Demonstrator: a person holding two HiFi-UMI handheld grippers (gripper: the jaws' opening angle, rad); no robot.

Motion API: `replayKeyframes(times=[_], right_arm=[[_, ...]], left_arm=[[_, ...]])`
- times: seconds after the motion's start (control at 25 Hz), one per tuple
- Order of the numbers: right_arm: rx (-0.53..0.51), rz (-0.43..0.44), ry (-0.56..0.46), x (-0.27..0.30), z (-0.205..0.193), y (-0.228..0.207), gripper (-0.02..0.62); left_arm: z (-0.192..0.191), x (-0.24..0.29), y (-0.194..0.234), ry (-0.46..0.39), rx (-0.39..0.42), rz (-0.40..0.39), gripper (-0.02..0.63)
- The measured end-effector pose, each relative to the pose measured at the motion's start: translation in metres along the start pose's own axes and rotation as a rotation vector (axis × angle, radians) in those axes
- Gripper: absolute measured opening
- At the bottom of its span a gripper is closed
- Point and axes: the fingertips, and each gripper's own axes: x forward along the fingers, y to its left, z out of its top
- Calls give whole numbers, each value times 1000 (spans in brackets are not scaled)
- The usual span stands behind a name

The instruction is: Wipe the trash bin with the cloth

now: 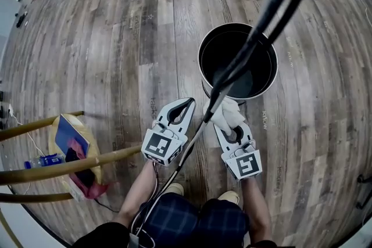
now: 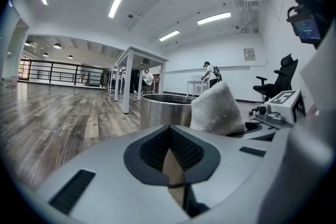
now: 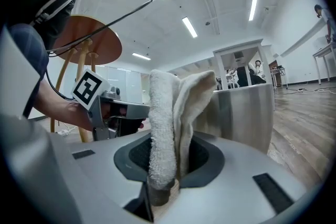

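Observation:
The round metal trash bin (image 1: pixel 237 61) stands open on the wood floor, its inside dark. A white cloth (image 1: pixel 228 114) is bunched in my right gripper (image 1: pixel 225 122), which is shut on it just short of the bin's near rim. In the right gripper view the cloth (image 3: pixel 167 113) stands up between the jaws, with the bin's steel wall (image 3: pixel 247 113) close behind. My left gripper (image 1: pixel 188 103) is beside it on the left, shut and holding nothing, pointing toward the bin (image 2: pixel 160 108). The left gripper view also shows the cloth (image 2: pixel 218 108) at the right.
A wooden stool (image 1: pixel 70 162) stands at the lower left, with a bag (image 1: pixel 72 142) and a blue bottle (image 1: pixel 43 160) under it. A black cable (image 1: pixel 264 20) hangs across the bin. My shoes (image 1: pixel 174 189) are just behind the grippers. A white table (image 2: pixel 134 78) and an office chair (image 2: pixel 281 78) are farther off.

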Motion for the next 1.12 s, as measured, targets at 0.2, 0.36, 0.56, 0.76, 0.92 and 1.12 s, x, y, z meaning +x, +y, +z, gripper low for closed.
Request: replayKeyframes(times=[0.2, 0.36, 0.56, 0.76, 0.92, 1.12], right_arm=[[37, -104, -9, -13, -2, -37, 95], [57, -208, 2, -41, -7, -76, 95], [78, -331, 17, -70, -17, -119, 97], [98, -423, 15, -89, -24, -153, 95], [87, -413, 13, -93, -20, -149, 95], [73, -337, 25, -98, -23, -106, 97]], left_arm=[[-3, -4, -3, 4, -2, 7, -3], [-2, -8, -3, -2, -1, 14, -3], [-3, -9, -4, -1, 0, 13, -3], [-4, -12, -2, -1, 0, 17, -3], [-5, -12, -1, 2, -6, 22, -3], [-8, -8, -3, 4, -1, 7, -3]])
